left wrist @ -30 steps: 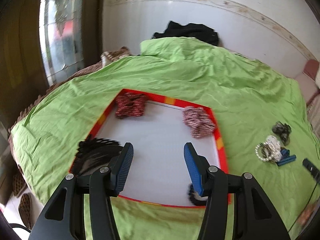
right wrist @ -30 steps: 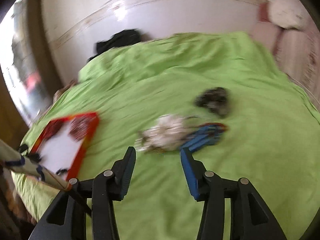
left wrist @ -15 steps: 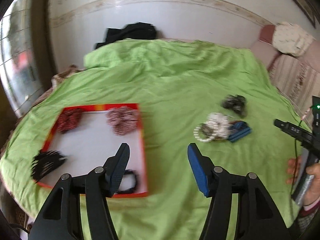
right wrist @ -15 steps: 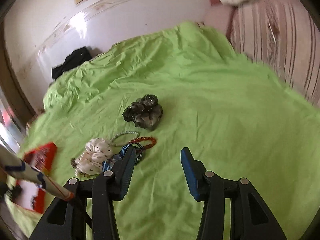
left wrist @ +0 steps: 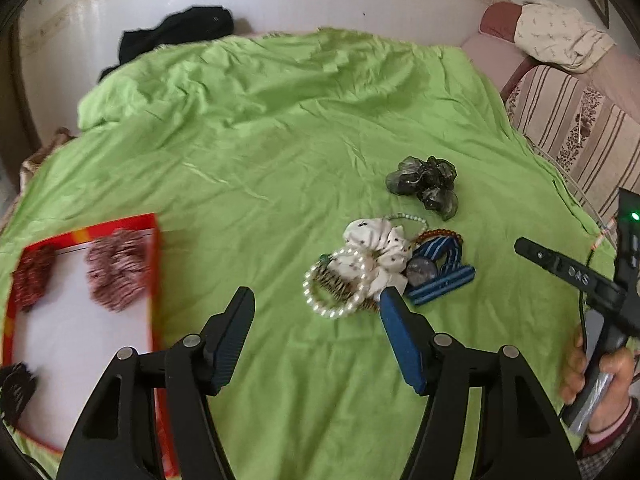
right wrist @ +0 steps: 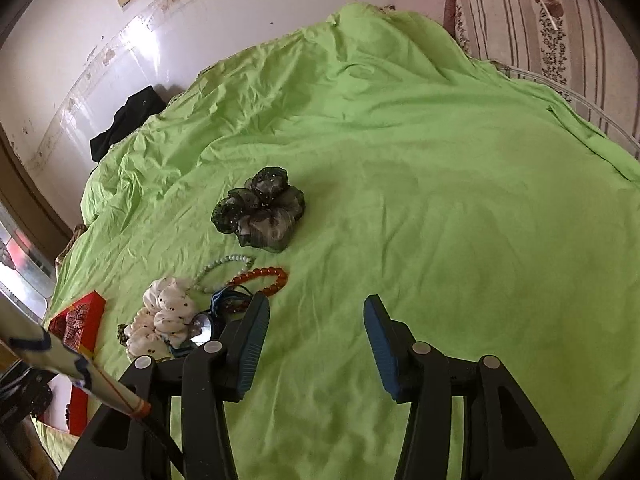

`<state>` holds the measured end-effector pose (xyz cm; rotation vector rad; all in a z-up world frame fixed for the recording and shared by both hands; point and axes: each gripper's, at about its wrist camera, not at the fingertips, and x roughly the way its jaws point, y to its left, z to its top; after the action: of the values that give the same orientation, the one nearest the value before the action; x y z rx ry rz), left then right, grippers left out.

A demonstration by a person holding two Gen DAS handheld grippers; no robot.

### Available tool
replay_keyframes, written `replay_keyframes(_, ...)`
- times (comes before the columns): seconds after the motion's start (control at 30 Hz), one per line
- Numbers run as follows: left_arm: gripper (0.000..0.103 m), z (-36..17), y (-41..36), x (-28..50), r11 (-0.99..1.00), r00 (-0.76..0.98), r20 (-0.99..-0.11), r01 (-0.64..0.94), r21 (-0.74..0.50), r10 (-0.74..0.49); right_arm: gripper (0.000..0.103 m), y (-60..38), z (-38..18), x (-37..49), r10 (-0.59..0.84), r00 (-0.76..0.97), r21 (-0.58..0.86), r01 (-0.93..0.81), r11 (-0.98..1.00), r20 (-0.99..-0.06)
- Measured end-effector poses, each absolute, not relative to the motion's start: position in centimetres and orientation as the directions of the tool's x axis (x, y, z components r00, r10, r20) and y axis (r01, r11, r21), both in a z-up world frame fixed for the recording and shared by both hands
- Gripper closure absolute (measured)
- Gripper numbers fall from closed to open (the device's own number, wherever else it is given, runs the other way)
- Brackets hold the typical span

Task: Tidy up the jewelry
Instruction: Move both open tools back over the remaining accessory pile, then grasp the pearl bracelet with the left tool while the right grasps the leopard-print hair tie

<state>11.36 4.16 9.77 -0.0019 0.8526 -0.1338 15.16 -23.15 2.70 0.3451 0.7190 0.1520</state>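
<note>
A pile of jewelry lies on the green bedspread [left wrist: 260,140]: a pearl bracelet [left wrist: 334,282], a white spotted scrunchie [left wrist: 380,248], a blue striped hair clip [left wrist: 442,276], an orange bead bracelet [right wrist: 264,278] and a pale bead string [right wrist: 224,266]. A dark sheer scrunchie [left wrist: 426,186] lies apart behind them, also in the right wrist view [right wrist: 260,208]. A red-rimmed white tray [left wrist: 154,280] at left holds red and pink scrunchies [left wrist: 116,268] and a black item. My left gripper [left wrist: 316,328] is open, empty, just short of the pile. My right gripper [right wrist: 314,336] is open, empty, right of the pile.
The right hand-held gripper [left wrist: 580,280] shows at the right edge of the left wrist view. A striped sofa [left wrist: 580,128] stands right of the bed. Black clothing [left wrist: 176,34] lies by the far wall. The tray's corner [right wrist: 80,316] shows at left in the right wrist view.
My left gripper has swung right, from over the tray to facing the jewelry pile. My right gripper has swung right too, so the pile now sits to its left.
</note>
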Motion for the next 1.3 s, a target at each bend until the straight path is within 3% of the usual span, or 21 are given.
replay_keyframes(0.03,0.04,9.3,3.9,11.9,0.99,0.638,-0.759,0.13,-0.061,-0.131,0.048,-23.1,2.7,15.2,0.264,0.74,0.366,-0.026,0.93,-0.619)
replay_keyframes(0.1,0.053,8.5,3.2,12.4,0.982,0.627,-0.761,0.173,-0.07,-0.165,0.045,-22.9,2.5,15.3,0.282,0.731,0.375,-0.039,0.926,-0.621)
replay_keyframes(0.2,0.054,7.2,2.0,11.8,0.966,0.626,-0.754,0.256,-0.043,-0.2,0.044,-22.8,2.5,15.3,0.288,0.727,0.369,-0.051,0.928,-0.624)
replay_keyframes(0.4,0.055,4.1,0.7,10.9,0.928,0.638,-0.759,0.348,0.134,-0.13,0.044,-24.4,2.5,15.1,0.284,0.742,0.417,-0.007,0.909,-0.607)
replay_keyframes(0.43,0.056,3.8,0.6,10.9,0.922,0.644,-0.757,0.352,0.163,-0.112,0.044,-24.6,2.5,15.2,0.284,0.742,0.425,0.003,0.905,-0.608)
replay_keyframes(0.5,0.07,3.3,0.2,11.3,0.907,0.646,-0.758,0.365,0.21,-0.084,0.044,-25.1,2.2,15.5,0.283,0.738,0.442,0.023,0.897,-0.612)
replay_keyframes(0.67,0.074,2.7,-0.3,13.1,0.898,0.645,-0.76,0.378,0.227,-0.079,0.044,-24.7,1.8,15.8,0.274,0.727,0.427,0.028,0.904,-0.629)
replay_keyframes(0.7,0.09,2.4,-0.3,13.4,0.897,0.636,-0.767,0.382,0.222,-0.081,0.044,-24.6,1.8,15.8,0.268,0.727,0.416,0.026,0.909,-0.632)
replay_keyframes(0.73,0.093,2.2,-0.3,13.6,0.897,0.62,-0.78,0.385,0.214,-0.08,0.044,-24.3,1.9,15.8,0.258,0.728,0.399,0.023,0.917,-0.635)
replay_keyframes(0.83,0.094,3.3,1.1,13.0,0.928,0.633,-0.769,0.335,0.163,-0.093,0.044,-23.6,2.1,15.6,0.233,0.738,0.353,0.007,0.936,-0.633)
replay_keyframes(1.0,0.094,7.9,6.6,9.8,0.964,0.651,-0.723,0.252,-0.083,-0.232,0.044,-22.7,2.5,15.0,0.216,0.751,0.308,-0.017,0.951,-0.624)
replay_keyframes(1.13,0.094,8.7,8.8,7.4,0.969,0.657,-0.718,0.221,-0.11,-0.231,0.044,-22.2,2.4,14.9,0.233,0.743,0.314,-0.032,0.949,-0.627)
replay_keyframes(1.3,0.094,5.5,10.0,7.2,0.973,0.611,-0.759,0.181,-0.144,-0.226,0.044,-20.8,2.2,14.1,0.266,0.733,0.313,-0.077,0.947,-0.626)
